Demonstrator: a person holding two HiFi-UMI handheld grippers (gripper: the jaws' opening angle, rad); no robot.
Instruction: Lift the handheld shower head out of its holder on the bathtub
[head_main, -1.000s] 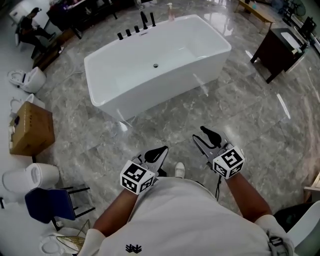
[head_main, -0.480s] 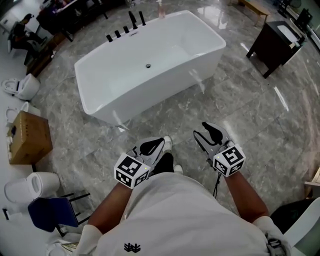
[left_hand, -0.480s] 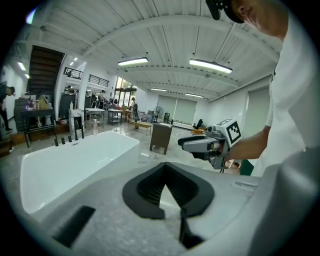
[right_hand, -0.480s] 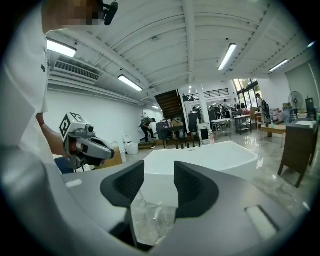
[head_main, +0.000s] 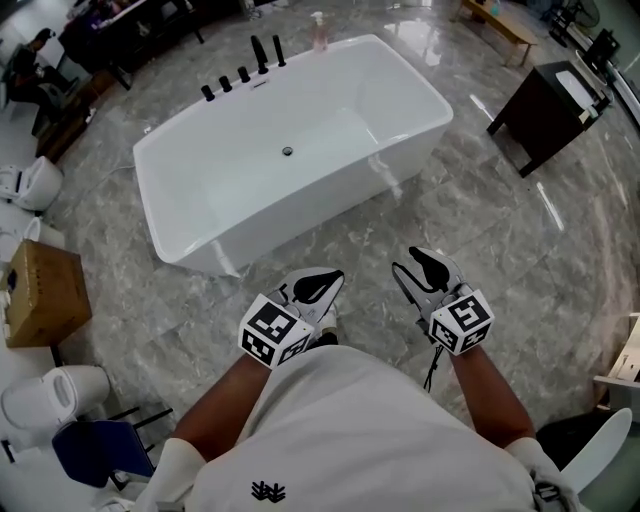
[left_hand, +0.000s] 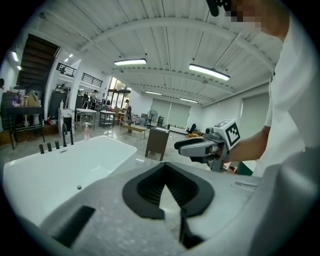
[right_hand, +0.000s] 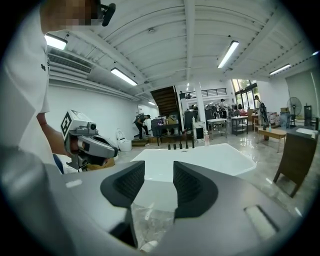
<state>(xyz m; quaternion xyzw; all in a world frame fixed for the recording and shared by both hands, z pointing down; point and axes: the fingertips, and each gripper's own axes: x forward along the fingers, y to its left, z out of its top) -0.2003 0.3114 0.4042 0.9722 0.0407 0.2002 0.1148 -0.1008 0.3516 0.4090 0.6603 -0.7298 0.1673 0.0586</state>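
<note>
Glossy grey marble floor. Dark wooden cabinet stood to the right. Cardboard box along the left edge, a white toilet beyond it. Blue chair nearest. Pink bottle upright, far off.

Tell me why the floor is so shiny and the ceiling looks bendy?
Head view: the polished stone floor shows white glare streaks. Left gripper view: the wide lens bends the ceiling strip lights and darkens the corners. Right gripper view: same bending; the bathtub glares white.
</note>
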